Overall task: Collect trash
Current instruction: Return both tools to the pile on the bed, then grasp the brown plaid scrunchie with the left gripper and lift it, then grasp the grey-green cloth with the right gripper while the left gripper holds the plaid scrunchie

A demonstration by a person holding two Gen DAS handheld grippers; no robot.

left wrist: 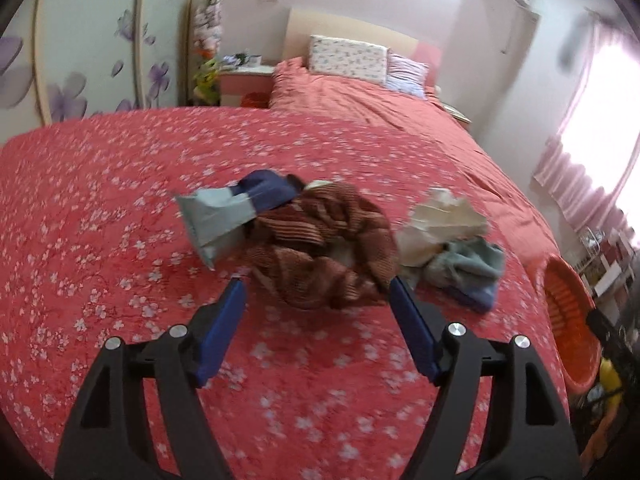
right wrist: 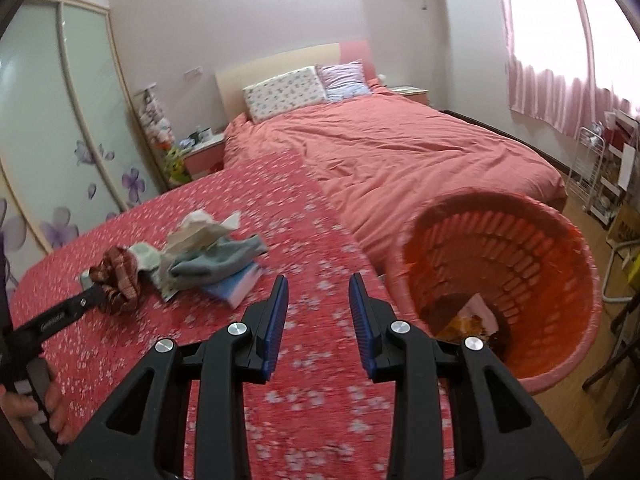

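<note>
Left gripper (left wrist: 316,284), fingers apart and empty, nears the brown wrapper (left wrist: 320,240) at 12 o'clock on the bed (left wrist: 100,200): clamp one crumpled fold only; right gripper (right wrist: 318,284), part-open and empty, waits beside the basket (right wrist: 560,248).

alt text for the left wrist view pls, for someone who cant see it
The open left gripper points at a crumpled brown striped cloth on a red floral bedspread, its fingers either side of the cloth and nothing held. Beside the cloth lie a grey pouch, crumpled paper and a teal cloth; an orange basket stands at the right.
</note>
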